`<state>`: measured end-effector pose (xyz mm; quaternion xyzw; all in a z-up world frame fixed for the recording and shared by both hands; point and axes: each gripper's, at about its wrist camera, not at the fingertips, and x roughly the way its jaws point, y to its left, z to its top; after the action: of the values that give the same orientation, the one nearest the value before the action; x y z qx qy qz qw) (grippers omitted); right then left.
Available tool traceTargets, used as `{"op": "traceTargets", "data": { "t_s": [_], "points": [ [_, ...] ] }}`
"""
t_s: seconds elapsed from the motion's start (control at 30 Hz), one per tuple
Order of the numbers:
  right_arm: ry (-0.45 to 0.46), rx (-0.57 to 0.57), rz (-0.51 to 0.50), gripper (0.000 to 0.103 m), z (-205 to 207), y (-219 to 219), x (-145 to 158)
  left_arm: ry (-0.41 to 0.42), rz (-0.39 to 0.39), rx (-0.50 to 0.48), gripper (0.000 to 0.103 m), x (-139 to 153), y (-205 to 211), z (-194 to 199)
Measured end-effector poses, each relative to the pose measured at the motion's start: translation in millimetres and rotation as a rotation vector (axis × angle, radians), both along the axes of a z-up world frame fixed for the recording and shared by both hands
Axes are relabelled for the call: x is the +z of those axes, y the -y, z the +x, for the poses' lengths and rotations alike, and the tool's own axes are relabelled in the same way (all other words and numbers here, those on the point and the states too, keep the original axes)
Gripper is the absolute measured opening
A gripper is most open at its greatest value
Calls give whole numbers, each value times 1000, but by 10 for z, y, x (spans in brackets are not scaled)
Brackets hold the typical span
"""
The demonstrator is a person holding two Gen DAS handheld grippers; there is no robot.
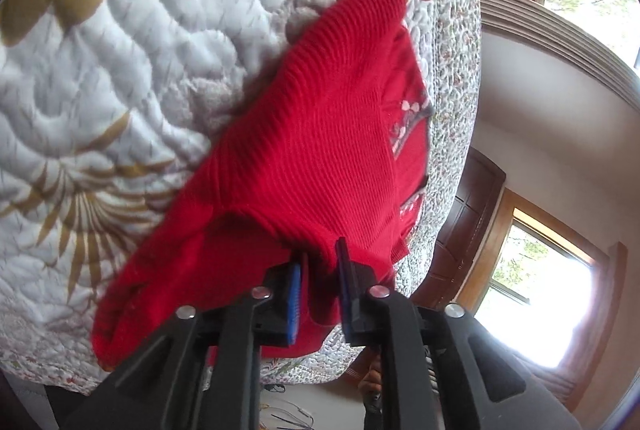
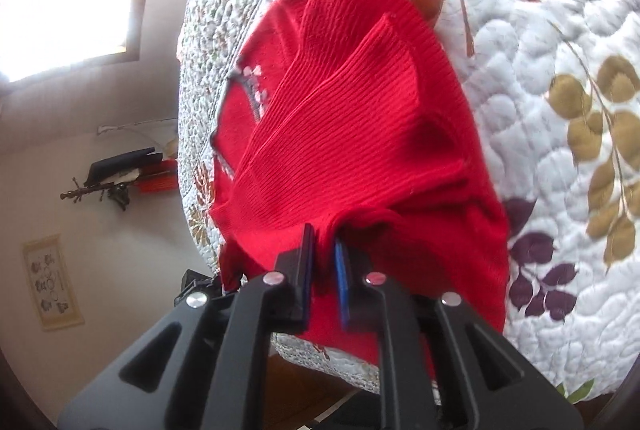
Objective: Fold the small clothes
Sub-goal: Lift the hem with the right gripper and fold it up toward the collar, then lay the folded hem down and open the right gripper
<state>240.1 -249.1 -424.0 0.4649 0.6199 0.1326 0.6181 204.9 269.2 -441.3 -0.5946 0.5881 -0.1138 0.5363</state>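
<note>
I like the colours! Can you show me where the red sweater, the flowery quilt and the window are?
red sweater [image 1: 320, 133], left wrist view, ribbed knit middle.
quilt [image 1: 132, 69], left wrist view, bare white stitched part.
window [image 1: 536, 294], left wrist view, bright pane.

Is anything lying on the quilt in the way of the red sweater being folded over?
Nothing visible does. Both the left gripper and right gripper pinch the red sweater directly, and the quilt around it shows only its own pattern.
</note>
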Motion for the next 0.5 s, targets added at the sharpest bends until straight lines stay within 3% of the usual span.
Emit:
{"op": "traceTargets", "data": {
  "t_s": [0.03, 0.1, 0.27, 0.4, 0.5],
  "points": [
    [-2, 6, 1, 24, 38, 8, -5, 0, 7, -5, 25, -1, -2, 19],
    [14, 21, -1, 38, 93, 14, 46, 7, 23, -16, 43, 19, -8, 59],
    [82, 72, -10, 40, 225, 11, 330, 73, 63, -73, 52, 248, -10, 81],
    [159, 158, -103, 40, 291, -19, 586, 160, 203, -218, 55, 524, 40, 173],
    [212, 258, -220, 40, 284, -93, 706, 235, 389, -387, 56, 714, 190, 244]
  ]
}}
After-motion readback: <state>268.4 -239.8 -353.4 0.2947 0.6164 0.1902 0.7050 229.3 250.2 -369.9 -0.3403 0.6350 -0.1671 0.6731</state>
